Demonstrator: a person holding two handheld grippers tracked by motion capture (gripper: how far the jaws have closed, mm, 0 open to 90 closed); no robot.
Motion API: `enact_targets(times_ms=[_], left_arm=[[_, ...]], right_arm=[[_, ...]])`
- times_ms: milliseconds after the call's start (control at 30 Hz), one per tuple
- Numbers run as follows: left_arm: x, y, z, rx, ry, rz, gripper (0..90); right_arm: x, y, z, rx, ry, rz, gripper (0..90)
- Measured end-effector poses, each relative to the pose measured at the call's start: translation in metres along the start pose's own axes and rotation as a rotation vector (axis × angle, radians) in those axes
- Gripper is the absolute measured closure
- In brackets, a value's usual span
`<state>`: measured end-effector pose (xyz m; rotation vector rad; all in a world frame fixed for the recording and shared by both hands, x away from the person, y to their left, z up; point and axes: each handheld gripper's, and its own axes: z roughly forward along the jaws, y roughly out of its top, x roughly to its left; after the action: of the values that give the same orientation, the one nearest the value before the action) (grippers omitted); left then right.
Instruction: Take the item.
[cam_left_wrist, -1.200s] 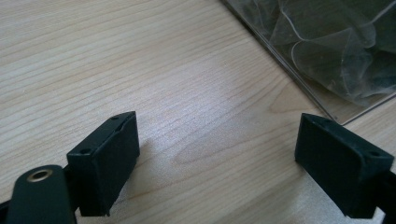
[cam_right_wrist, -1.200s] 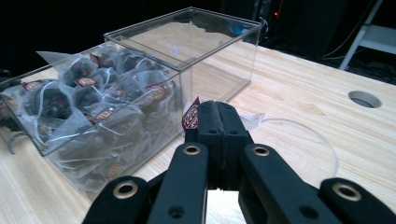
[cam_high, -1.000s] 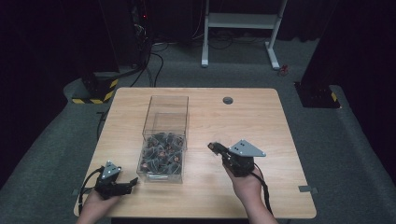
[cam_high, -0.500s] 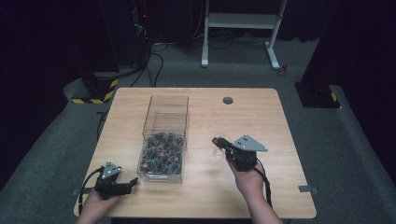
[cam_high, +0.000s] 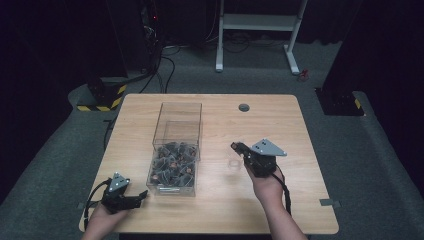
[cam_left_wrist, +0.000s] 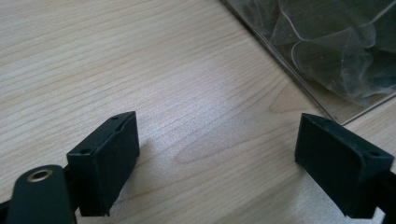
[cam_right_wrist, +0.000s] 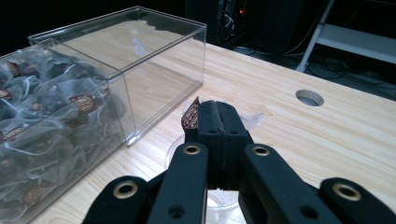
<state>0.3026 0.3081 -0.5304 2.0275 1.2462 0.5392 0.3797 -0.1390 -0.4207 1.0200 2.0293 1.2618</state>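
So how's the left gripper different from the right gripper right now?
The left gripper has its jaws spread wide with bare table between them; the right gripper is shut, pinching a red tea bag tag. The left gripper sits low at the table's near edge by the clear box's corner; the right gripper is out over the middle of the table. Both are black, hand-held and two-jawed.
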Motion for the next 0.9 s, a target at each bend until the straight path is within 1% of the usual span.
enact_targets(times_ms=[100,200,333,733,800,900], left_arm=[[0.000,0.000,0.000,0.000,0.000,0.000,14.2],[0.000,0.000,0.000,-0.001,0.000,0.001,14.2],[0.000,0.000,0.000,0.000,0.000,0.000,14.2],[0.000,0.000,0.000,0.000,0.000,0.000,14.2],[0.000,0.000,0.000,0.000,0.000,0.000,14.2],[0.000,0.000,0.000,0.000,0.000,0.000,14.2]], right_arm=[[-0.002,0.000,0.001,0.006,-0.003,0.008,90.0],[-0.002,-0.002,0.004,0.018,-0.013,-0.004,90.0],[-0.003,-0.007,0.009,0.037,-0.016,-0.001,90.0],[-0.002,-0.016,0.018,0.081,-0.020,-0.011,90.0],[-0.001,-0.018,0.021,0.090,-0.024,0.001,90.0],[-0.001,-0.019,0.024,0.097,-0.023,-0.007,90.0]])
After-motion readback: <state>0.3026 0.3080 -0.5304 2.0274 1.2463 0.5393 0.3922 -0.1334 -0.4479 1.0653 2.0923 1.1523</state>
